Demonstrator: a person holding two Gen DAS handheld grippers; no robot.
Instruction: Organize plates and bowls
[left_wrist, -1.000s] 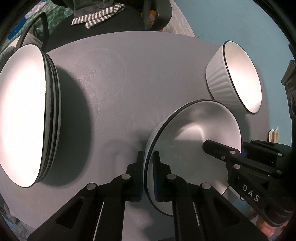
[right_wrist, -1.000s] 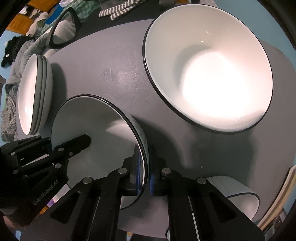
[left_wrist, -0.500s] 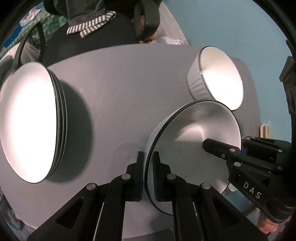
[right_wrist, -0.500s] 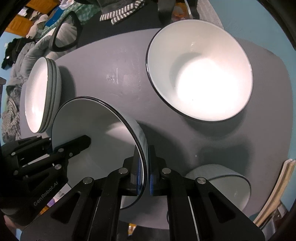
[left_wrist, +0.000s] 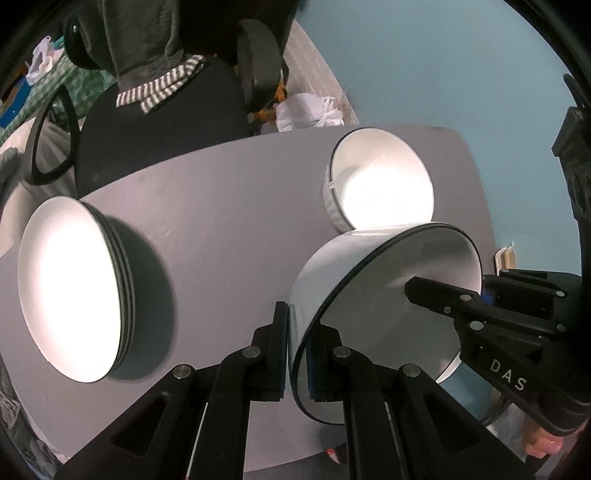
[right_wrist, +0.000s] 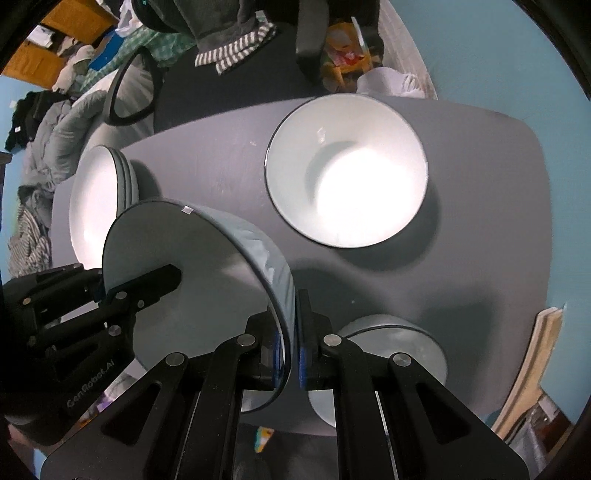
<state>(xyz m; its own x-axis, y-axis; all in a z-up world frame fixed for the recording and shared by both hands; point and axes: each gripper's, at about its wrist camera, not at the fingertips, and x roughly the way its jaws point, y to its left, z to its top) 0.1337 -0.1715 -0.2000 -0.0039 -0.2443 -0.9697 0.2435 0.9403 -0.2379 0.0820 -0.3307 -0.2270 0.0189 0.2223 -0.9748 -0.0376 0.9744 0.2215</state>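
Note:
A white bowl with a black rim (left_wrist: 369, 321) hangs tilted above the grey table (left_wrist: 229, 206), held from two sides. My left gripper (left_wrist: 298, 347) is shut on its near rim, one finger inside and one outside. My right gripper (right_wrist: 291, 350) is shut on the opposite rim of the same bowl (right_wrist: 166, 236). Each gripper shows in the other's view: the right gripper (left_wrist: 436, 291) and the left gripper (right_wrist: 147, 284). A stack of white plates (left_wrist: 70, 288) (right_wrist: 99, 192) sits at the table's left. A larger white bowl (right_wrist: 347, 170) (left_wrist: 380, 188) rests at the far right.
A smaller bowl (right_wrist: 391, 339) stands near the table's front edge, just right of my right gripper. Behind the table is a black office chair (left_wrist: 159, 122) draped with grey and striped clothing. A blue wall lies to the right, with clutter on the floor at the left.
Both grippers have risen with the bowl between them. The table, the plate stack and the other bowls now look smaller and farther below.

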